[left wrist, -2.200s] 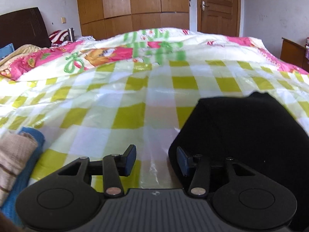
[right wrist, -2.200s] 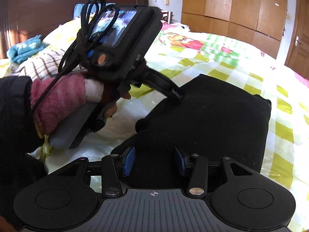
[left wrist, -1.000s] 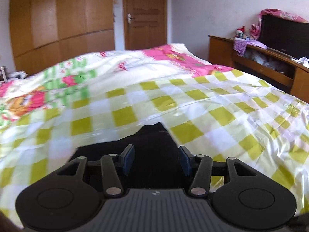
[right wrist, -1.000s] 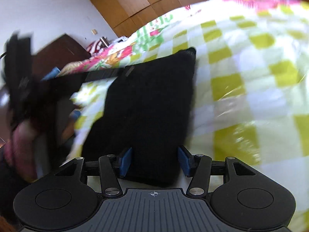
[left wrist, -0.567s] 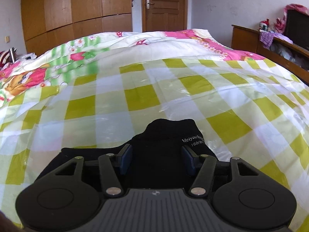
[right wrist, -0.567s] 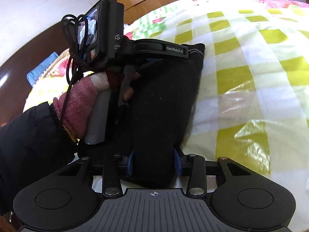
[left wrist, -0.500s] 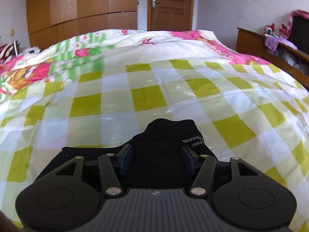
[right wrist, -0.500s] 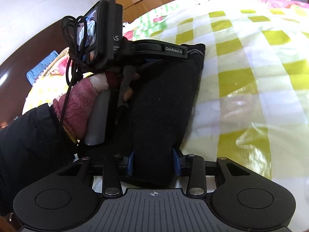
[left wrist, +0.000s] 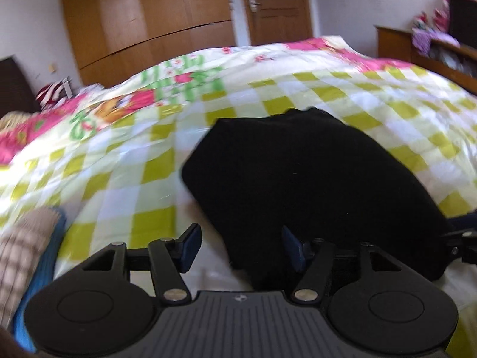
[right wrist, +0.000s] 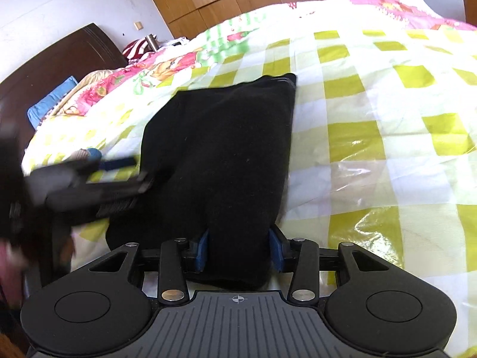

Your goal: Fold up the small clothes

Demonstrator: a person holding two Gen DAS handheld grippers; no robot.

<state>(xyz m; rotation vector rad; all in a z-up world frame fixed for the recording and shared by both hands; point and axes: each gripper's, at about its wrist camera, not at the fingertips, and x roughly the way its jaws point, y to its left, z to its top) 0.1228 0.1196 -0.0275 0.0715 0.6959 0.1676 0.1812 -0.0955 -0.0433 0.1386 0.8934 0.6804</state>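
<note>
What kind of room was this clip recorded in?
Almost certainly a home bedroom. A bed with a checked yellow-and-white quilt fills both views, a dark wooden headboard stands at one end, and a wooden wardrobe and door line the far wall.

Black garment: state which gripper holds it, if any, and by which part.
The right gripper has the black garment's near folded end between its opening fingers. The left gripper is opening and holds nothing.
</note>
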